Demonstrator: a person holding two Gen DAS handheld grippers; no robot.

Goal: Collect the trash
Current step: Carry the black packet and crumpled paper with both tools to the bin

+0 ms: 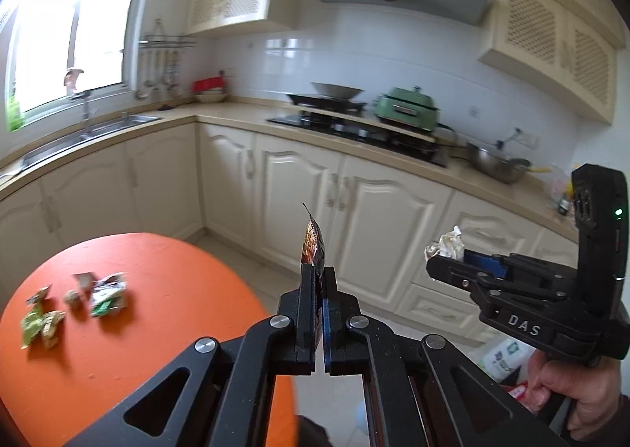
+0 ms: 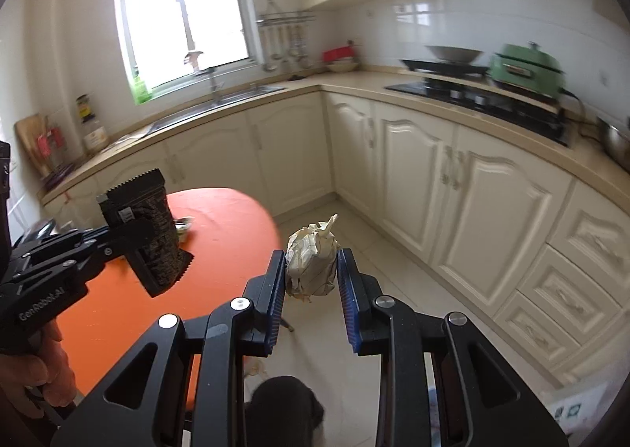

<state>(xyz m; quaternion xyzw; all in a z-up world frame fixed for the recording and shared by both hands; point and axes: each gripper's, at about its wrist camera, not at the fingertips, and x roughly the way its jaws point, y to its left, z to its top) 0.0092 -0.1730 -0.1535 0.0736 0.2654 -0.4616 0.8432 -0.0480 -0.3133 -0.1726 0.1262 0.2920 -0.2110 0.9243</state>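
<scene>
a: where's the trash?
b: left tool (image 1: 319, 285) is clamped on a dark wrapper (image 1: 314, 246), seen edge-on; right tool (image 2: 311, 270) pinches a crumpled paper ball (image 2: 311, 262). both are off the table's edge, above the floor (image 2: 354, 234).
a: the rest?
b: blurred green-and-white wrappers (image 1: 108, 291) lie on the orange table (image 1: 165, 313), print unreadable. cream cabinets (image 2: 425, 179), sink (image 1: 94, 130) under a glaring window (image 2: 181, 10).

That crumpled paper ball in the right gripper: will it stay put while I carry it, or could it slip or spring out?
The crumpled paper ball probably stays: the right gripper is shut on it from both sides with ribbed blue pads. It looks light and squashy, so it likely compresses rather than springs free. Its loose creased folds might shift, but dropping it seems unlikely.
</scene>
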